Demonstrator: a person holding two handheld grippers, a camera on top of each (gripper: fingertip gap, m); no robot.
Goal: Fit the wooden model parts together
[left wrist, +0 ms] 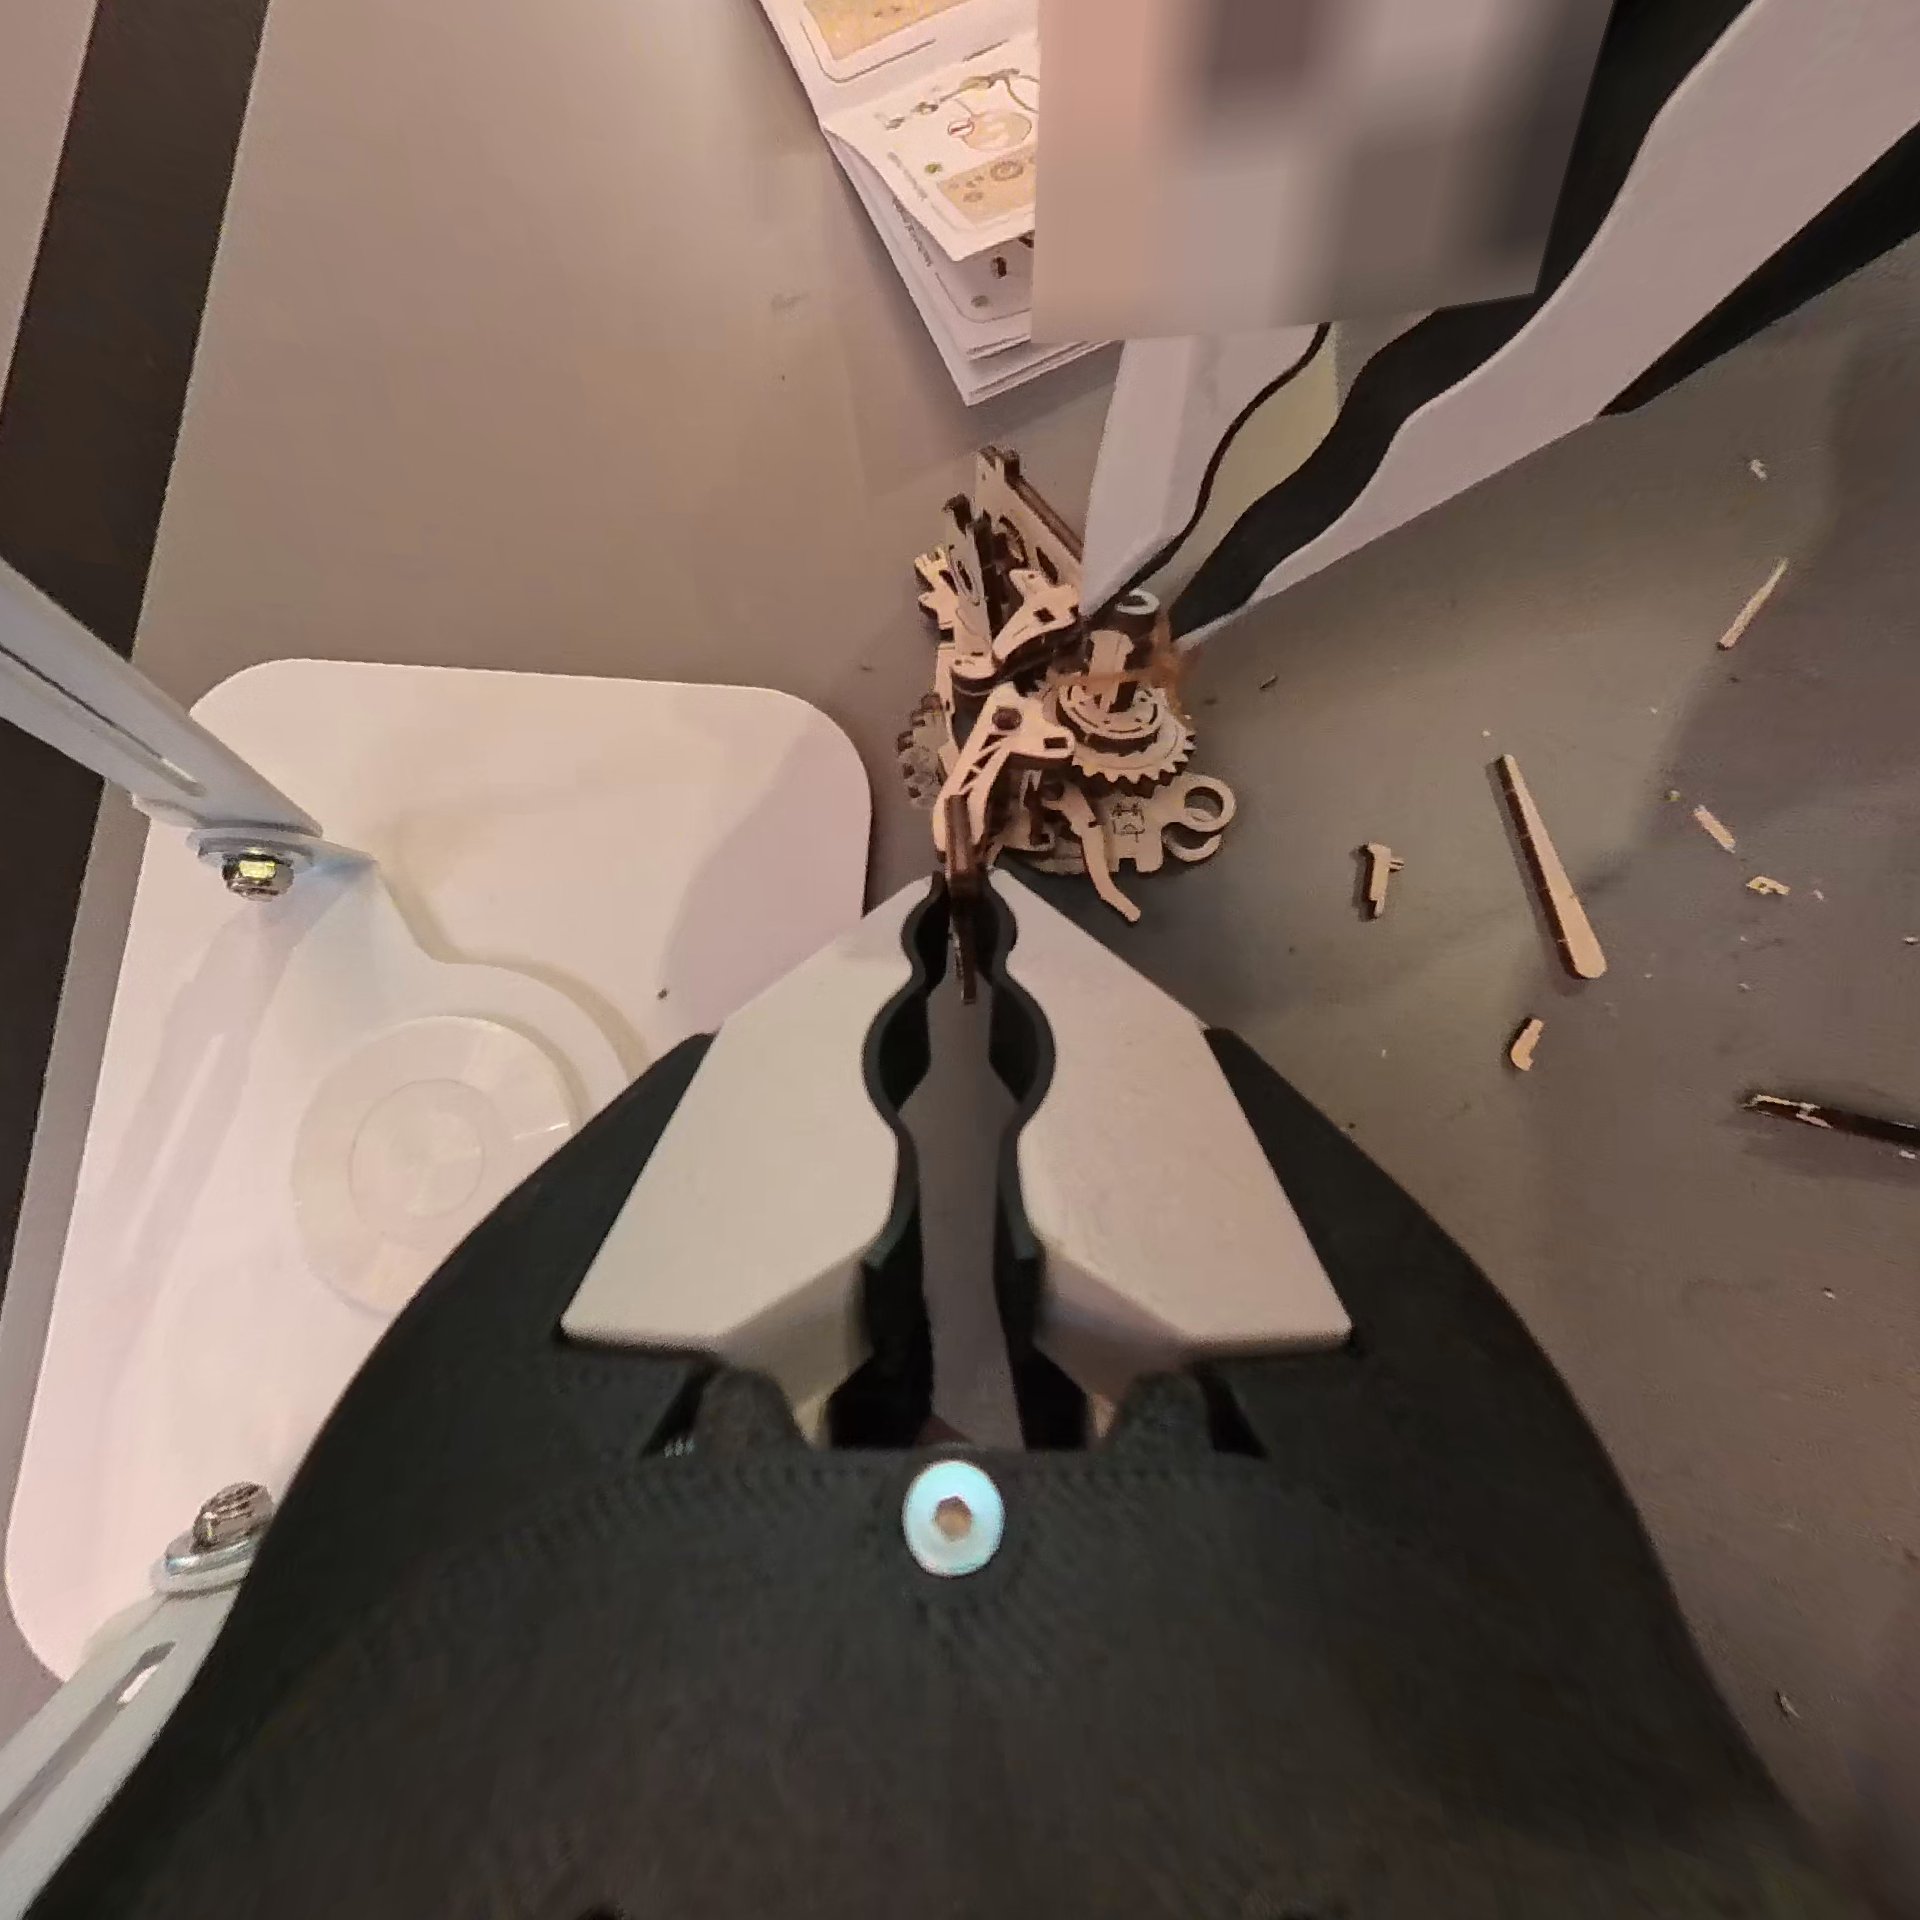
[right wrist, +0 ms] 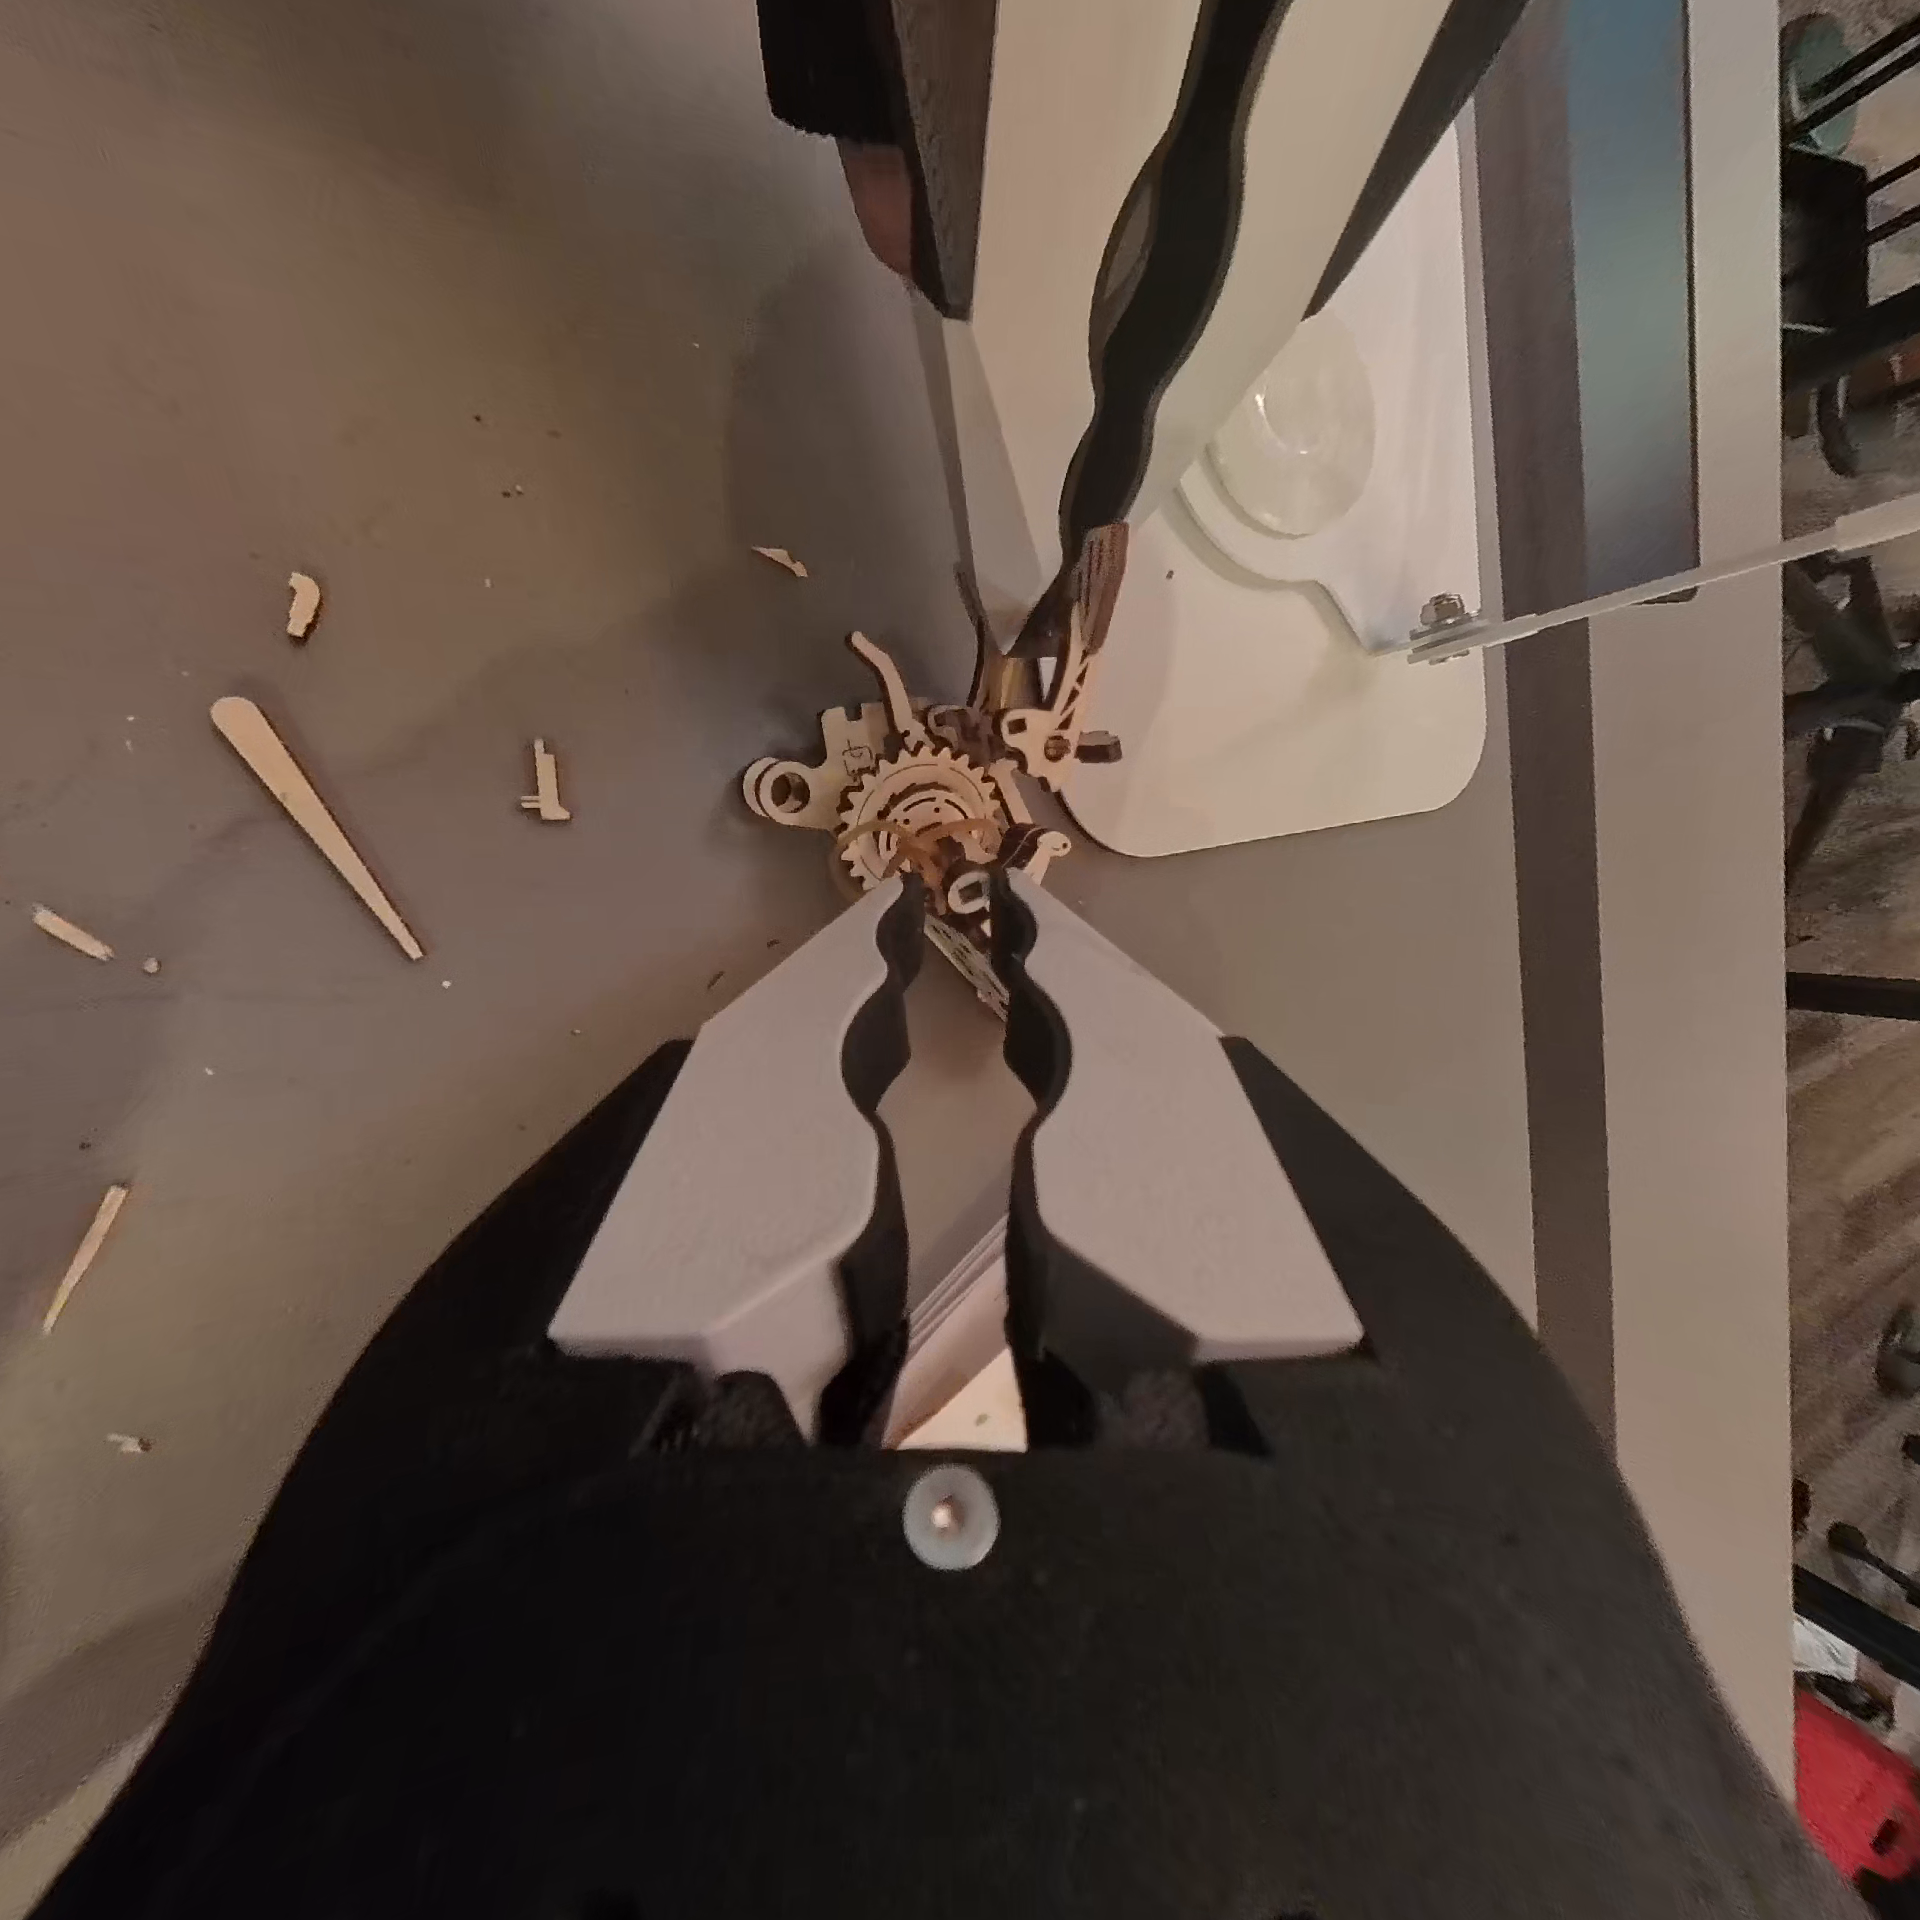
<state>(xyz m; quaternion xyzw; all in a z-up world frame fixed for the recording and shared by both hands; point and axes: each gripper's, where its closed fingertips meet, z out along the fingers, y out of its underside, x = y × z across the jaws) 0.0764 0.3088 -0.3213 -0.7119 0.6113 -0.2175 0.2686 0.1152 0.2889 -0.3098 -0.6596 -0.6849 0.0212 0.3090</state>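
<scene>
Flanking both jaws clenched on the wooden model (left wrist: 1049,717): white tray (left wrist: 520,831), booklet (left wrist: 935,208), wood scraps (left wrist: 1548,862).

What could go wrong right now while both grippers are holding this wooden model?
1. The left gripper pinches only a thin lever of the wooden model; twisting could snap it.
2. The rubber band sits loose by the right gripper and might slip off the gear.
3. The loose wooden bits nearby could get knocked.

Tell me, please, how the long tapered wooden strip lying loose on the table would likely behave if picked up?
The tapered wooden strip looks thin and flat, so probably light and hard to grip off the table. Its narrow point probably snaps easily. It shouldn't roll.
</scene>
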